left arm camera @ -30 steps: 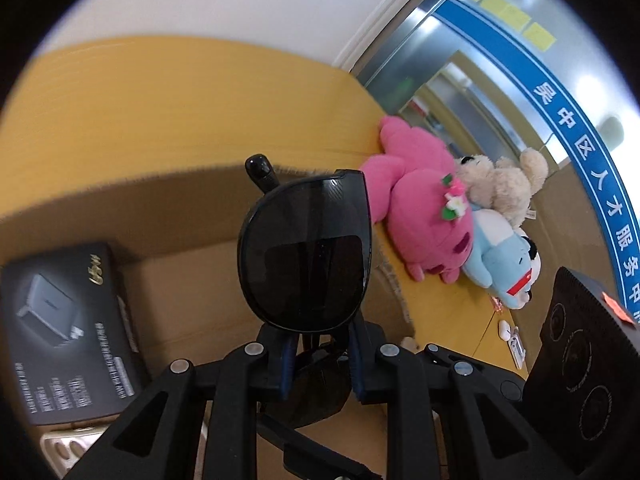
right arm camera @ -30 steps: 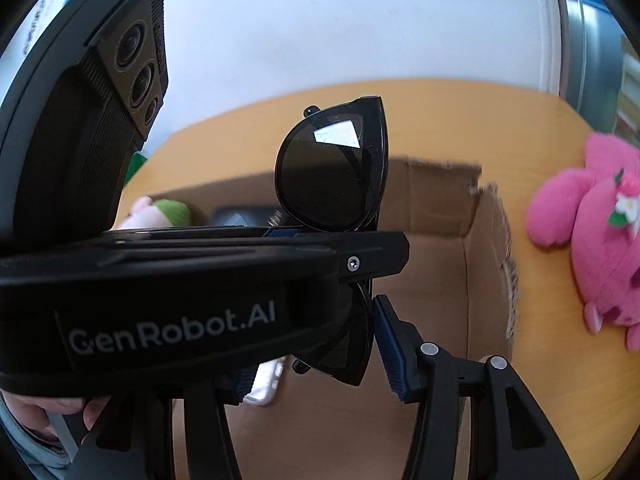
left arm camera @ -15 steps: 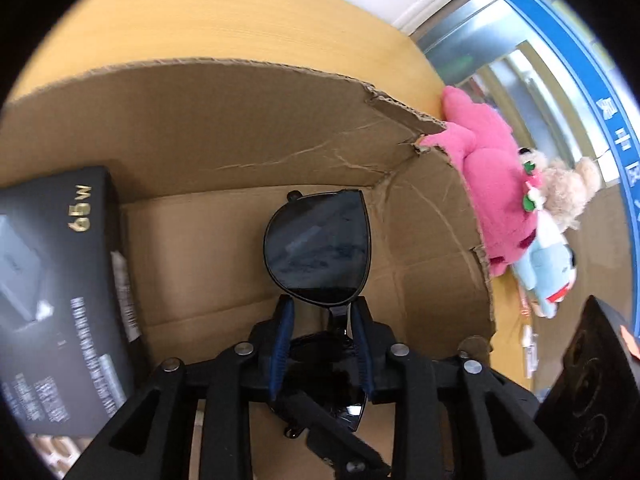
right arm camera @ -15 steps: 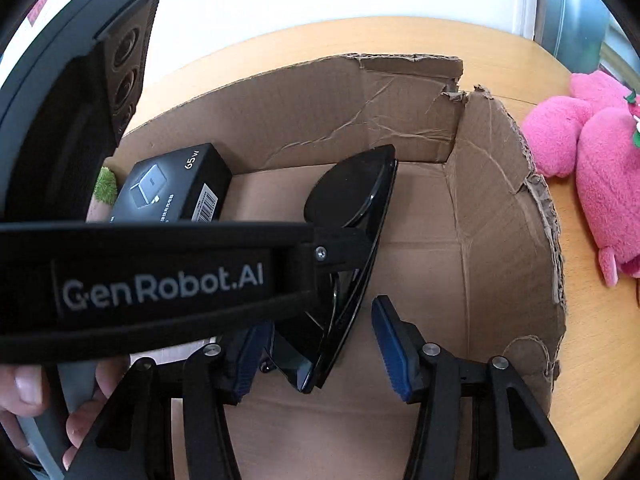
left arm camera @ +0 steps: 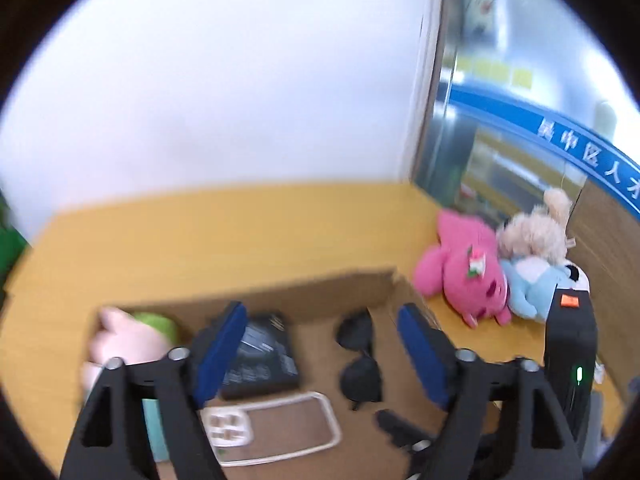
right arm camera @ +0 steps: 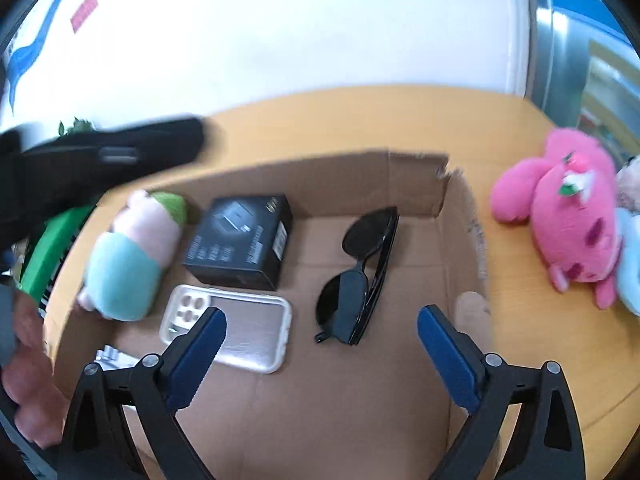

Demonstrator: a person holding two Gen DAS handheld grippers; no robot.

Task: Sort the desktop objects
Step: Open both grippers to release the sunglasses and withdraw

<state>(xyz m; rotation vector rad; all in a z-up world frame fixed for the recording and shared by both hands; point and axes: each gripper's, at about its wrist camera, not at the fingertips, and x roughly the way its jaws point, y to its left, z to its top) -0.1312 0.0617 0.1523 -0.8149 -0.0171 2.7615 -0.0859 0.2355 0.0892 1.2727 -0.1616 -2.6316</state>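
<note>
Black sunglasses [right arm camera: 356, 276] lie folded on the floor of an open cardboard box [right arm camera: 440, 184], also in the left wrist view [left arm camera: 358, 354]. Beside them in the box are a black charger box [right arm camera: 240, 240], a clear phone case [right arm camera: 236, 328] and a pink-and-teal plush [right arm camera: 128, 260]. My left gripper [left arm camera: 322, 352] is open and empty, raised above the box. My right gripper [right arm camera: 320, 344] is open and empty over the box's near side.
A pink plush [right arm camera: 568, 216], a beige plush [left arm camera: 536, 236] and a light-blue plush [left arm camera: 532, 284] lie on the wooden table [right arm camera: 360, 120] right of the box. A green object [right arm camera: 48, 248] is at the left. A white wall stands behind.
The left gripper lowered the sunglasses into the box, opened and let them go, then rose and pulled back. The sunglasses now lie on the box floor. The right gripper pulled back too.
</note>
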